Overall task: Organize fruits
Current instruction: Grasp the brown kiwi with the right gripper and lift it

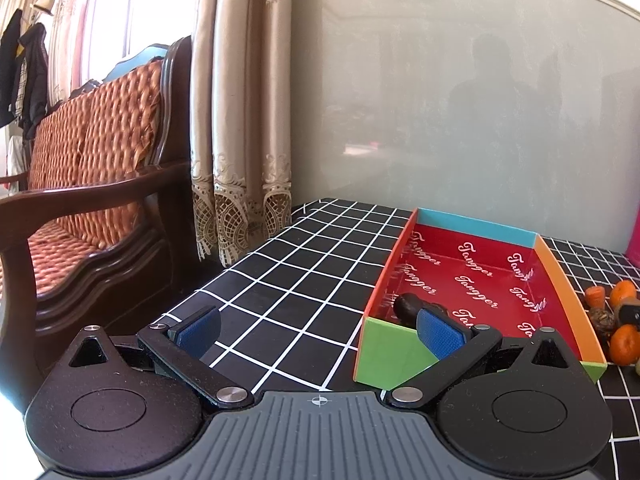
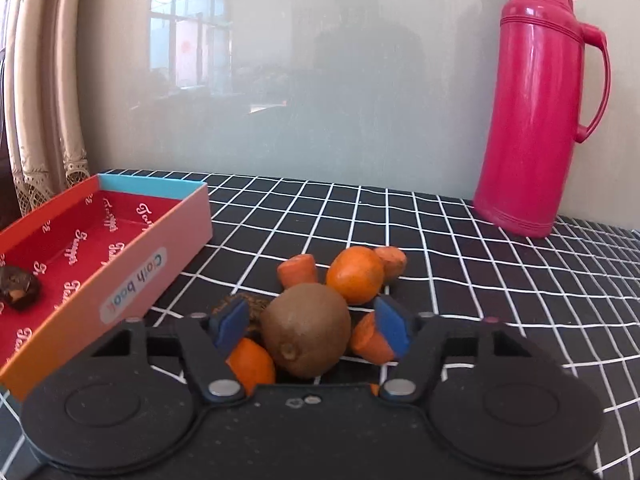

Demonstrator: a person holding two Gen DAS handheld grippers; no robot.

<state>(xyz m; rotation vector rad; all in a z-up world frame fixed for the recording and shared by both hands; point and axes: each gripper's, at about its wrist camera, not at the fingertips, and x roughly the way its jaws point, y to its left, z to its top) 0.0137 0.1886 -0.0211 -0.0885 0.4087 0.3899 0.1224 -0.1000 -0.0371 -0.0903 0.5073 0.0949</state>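
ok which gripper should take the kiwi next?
Right. The right gripper is open with its fingers either side of the kiwi. The left gripper is open at the box's near corner, away from the pile.

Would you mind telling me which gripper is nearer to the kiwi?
Right. The right gripper straddles the kiwi with open fingers; the left gripper hovers at the box's near corner.
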